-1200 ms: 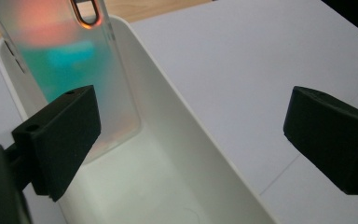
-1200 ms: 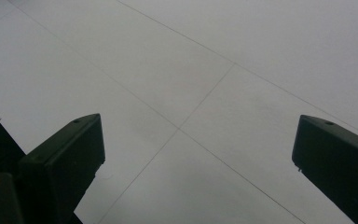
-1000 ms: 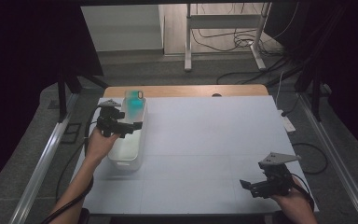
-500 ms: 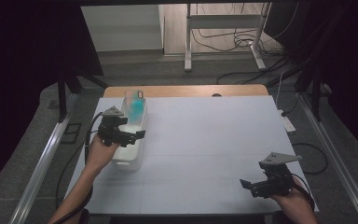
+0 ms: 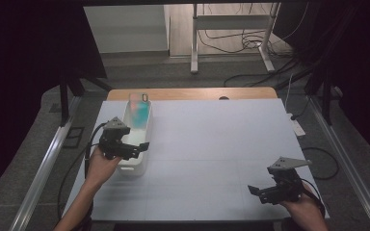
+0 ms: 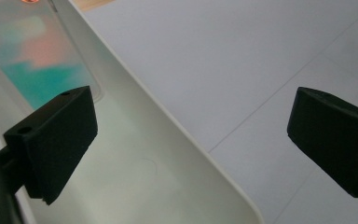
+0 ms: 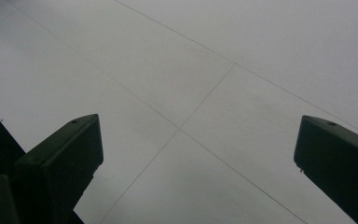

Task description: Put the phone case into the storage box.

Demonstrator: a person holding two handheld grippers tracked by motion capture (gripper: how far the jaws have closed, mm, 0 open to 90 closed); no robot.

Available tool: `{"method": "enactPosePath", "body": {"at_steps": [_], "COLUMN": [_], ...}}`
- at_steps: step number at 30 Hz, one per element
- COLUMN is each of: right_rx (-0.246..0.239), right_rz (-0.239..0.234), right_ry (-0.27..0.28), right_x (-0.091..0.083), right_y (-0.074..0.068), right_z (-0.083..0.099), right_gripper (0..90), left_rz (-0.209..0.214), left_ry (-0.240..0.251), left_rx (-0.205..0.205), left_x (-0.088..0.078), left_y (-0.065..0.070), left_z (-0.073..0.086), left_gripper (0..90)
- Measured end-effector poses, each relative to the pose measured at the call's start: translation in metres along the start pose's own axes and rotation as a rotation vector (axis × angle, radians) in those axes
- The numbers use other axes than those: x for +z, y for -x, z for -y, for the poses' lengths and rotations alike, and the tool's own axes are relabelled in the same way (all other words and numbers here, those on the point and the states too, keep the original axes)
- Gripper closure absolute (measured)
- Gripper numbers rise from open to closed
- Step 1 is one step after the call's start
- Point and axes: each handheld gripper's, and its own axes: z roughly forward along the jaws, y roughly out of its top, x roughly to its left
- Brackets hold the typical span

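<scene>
The left claw (image 5: 136,147) is held spread wide over the near end of the white tray (image 5: 134,166), 1 jaw above its inside and the other beyond the rim. If it were lowered carelessly, the rim could be struck and the tray tipped or shoved across the tabletop (image 5: 221,139). In the tray's far end a colourful card (image 5: 138,111) is seen lying. The right claw (image 5: 262,191), also spread, is held empty, well apart.

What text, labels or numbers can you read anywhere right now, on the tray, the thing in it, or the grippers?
None is readable.
White tray: no print seen.
Colourful flat item in the tray: only blurred teal and pink patches, no legible lettering.
Left gripper and right gripper: no markings seen.
Table: plain, only faint seam lines.
</scene>
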Motion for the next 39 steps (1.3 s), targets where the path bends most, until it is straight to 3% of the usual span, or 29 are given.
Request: {"method": "enactPosePath", "body": {"at_steps": [23, 39], "right_rx": [-0.002, -0.001], "right_rz": [-0.002, -0.001], "right_ry": [0.0, 0.001], "right_x": [0.0, 0.0], "right_y": [0.0, 0.0], "right_z": [0.0, 0.0], "right_gripper": [1.1, 1.1], "left_rz": [-0.001, -0.005], "left_ry": [0.001, -0.013], "left_rx": [0.017, 0.001], "left_x": [-0.016, -0.03], "left_y": [0.022, 0.025], "left_z": [0.028, 0.046], "left_gripper": [2.1, 1.9]}}
